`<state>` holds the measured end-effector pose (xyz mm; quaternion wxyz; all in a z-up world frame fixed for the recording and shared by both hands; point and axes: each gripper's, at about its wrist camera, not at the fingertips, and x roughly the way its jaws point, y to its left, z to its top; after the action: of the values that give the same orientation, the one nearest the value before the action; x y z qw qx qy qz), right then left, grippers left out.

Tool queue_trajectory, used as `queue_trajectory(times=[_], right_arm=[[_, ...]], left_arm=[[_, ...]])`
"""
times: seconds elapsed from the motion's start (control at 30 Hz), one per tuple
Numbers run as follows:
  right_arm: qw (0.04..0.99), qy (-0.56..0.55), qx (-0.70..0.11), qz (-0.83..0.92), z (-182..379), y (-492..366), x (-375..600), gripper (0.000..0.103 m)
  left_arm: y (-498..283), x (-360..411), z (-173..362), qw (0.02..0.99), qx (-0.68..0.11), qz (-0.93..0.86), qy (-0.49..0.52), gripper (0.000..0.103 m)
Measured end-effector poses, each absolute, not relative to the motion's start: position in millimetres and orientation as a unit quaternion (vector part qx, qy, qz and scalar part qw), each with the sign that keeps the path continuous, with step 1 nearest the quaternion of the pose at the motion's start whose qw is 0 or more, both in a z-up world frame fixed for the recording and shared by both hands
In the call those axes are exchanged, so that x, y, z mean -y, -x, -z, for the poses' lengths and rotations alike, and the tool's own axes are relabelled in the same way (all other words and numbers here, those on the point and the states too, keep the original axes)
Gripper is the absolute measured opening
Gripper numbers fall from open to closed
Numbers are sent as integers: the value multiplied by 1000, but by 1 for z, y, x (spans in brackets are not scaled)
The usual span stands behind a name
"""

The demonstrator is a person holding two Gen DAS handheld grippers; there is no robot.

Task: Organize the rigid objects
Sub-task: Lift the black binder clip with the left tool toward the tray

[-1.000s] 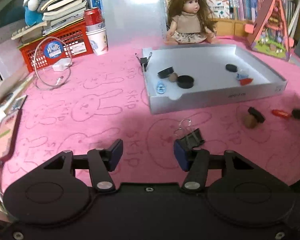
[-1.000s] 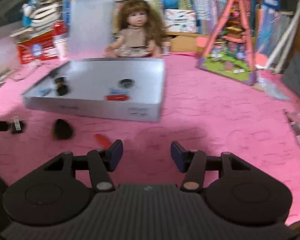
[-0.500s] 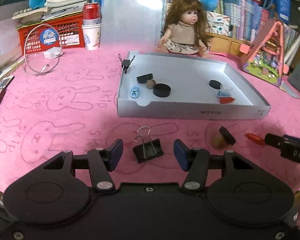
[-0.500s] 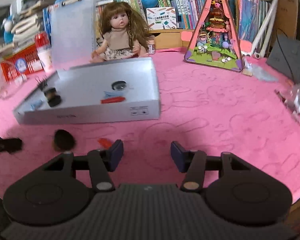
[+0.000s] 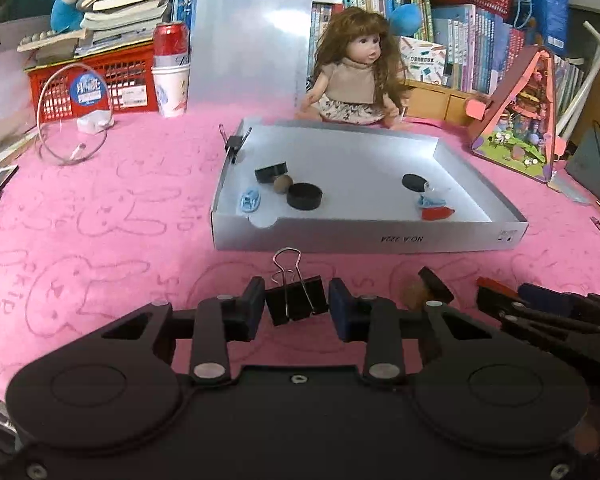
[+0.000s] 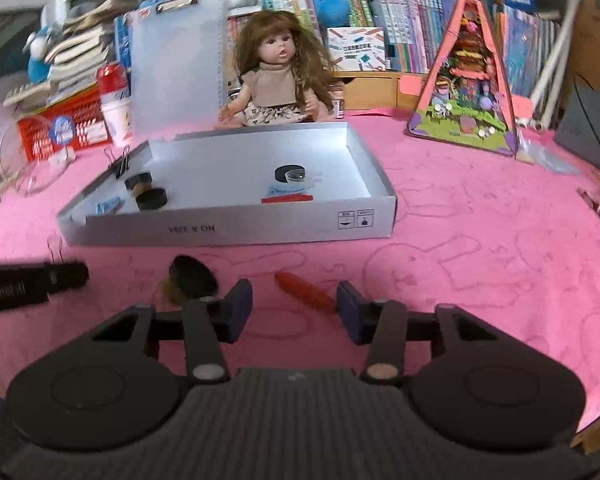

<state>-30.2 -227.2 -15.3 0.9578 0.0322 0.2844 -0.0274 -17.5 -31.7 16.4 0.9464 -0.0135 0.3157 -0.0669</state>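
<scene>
Left wrist view: my left gripper [image 5: 296, 310] has just been closing around the black binder clip [image 5: 296, 305] on the pink mat [image 5: 100, 208], below the grey tray's [image 5: 372, 236] front wall; I can't tell if the pads touch it.

Right wrist view: my right gripper [image 6: 294, 310], jaws spread and just narrowing, frames the red piece [image 6: 304, 291]. The stamp [image 6: 190, 280] is blurred and partly hidden by the left finger.

Indoor light is moderate and falls from above, with strong glare on the upright translucent clipboard [image 5: 250, 44] and the white tray floor [image 5: 352, 160]. Fisheye bending curves the far bookshelves [image 6: 400, 32] and the picture edges. The right wrist view is softer, its left edge smeared.
</scene>
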Motion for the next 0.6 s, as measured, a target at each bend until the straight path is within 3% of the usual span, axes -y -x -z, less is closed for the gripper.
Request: queue_trajectory(times=[0.27, 0.6], right_arm=[[950, -9, -296, 95, 14, 31, 262, 59], [945, -90, -306, 77, 8, 39, 248, 60]], left_arm=[[11, 26, -15, 945, -322, 59, 15, 33], [7, 21, -21, 948, -311, 62, 16, 33]])
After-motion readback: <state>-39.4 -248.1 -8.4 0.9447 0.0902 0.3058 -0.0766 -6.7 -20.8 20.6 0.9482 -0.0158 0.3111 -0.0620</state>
